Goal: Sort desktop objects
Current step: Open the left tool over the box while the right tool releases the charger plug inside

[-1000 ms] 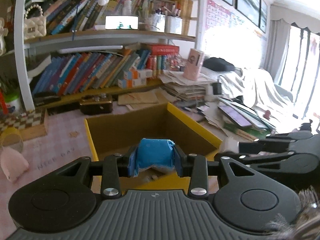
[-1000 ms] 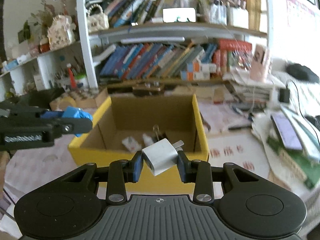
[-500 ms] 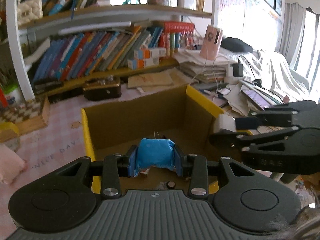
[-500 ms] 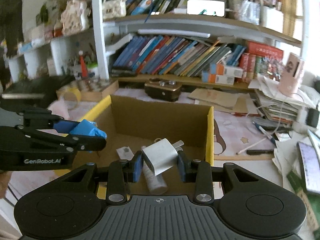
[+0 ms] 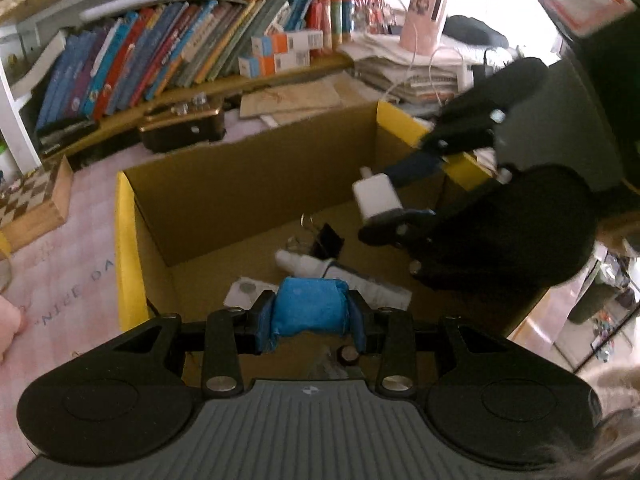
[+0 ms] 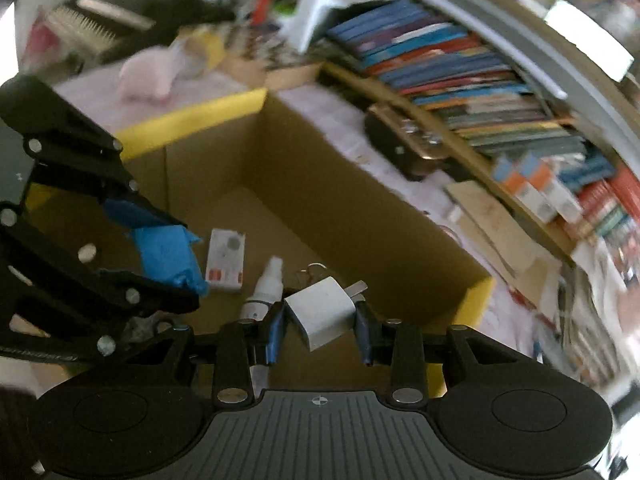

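An open cardboard box with yellow flaps (image 5: 256,188) (image 6: 360,216) stands on the pink desk mat. My left gripper (image 5: 310,314) is shut on a blue packet (image 5: 310,308) (image 6: 168,252) above the box's near edge. My right gripper (image 6: 320,320) (image 5: 380,200) is shut on a white plug charger (image 6: 322,310) (image 5: 374,196) and hangs over the box's right side. On the box floor lie a small white bottle (image 5: 308,264) (image 6: 266,284), a black binder clip (image 5: 330,238) and a white card (image 6: 226,258) (image 5: 246,292).
A bookshelf packed with books (image 5: 168,48) (image 6: 472,76) runs behind the box, with a brown case (image 5: 182,128) in front of it. A chessboard box (image 5: 32,200) lies at the left. Stacked papers (image 5: 404,76) and a pink holder (image 5: 426,24) sit at the back right.
Both grippers have come lower and further over the box, each keeping its object. The right one has rolled, so its view is tilted. More of the box floor shows.
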Available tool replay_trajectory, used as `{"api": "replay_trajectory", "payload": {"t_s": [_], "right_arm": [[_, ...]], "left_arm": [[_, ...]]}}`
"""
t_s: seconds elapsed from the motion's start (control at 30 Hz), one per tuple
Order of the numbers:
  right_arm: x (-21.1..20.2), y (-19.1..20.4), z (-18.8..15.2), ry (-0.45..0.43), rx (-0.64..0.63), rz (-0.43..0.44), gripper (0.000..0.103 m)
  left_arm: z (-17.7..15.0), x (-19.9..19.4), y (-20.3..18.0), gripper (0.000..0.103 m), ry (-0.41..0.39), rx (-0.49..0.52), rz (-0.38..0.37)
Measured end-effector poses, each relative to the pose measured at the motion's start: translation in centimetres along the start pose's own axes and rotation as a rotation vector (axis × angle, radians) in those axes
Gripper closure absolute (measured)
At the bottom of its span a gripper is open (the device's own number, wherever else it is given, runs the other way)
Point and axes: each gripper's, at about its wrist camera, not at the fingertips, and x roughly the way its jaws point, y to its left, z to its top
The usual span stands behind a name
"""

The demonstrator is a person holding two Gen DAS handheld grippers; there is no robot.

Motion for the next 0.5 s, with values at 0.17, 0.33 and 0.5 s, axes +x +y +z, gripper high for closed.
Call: {"api": "replay_trajectory", "payload": {"t_s": [0.17, 0.33, 0.5], "right_arm": [[1.9, 0.8, 0.7, 0.054, -0.086, 0.05, 0.068], [3.2, 1.6, 0.8, 0.099, -0.14, 0.083, 0.068], [2.9, 1.5, 0.7, 0.077, -0.116, 0.074, 0.064]], "left_arm": [[-0.3, 0.4, 0.4, 0.066, 0.024, -0.048, -0.017], [-0.3, 0.5, 0.5, 0.061, 0.024, -0.056, -0.01], [-0.2, 0.0, 0.3, 0.054, -0.008, -0.047, 0.008]]}}
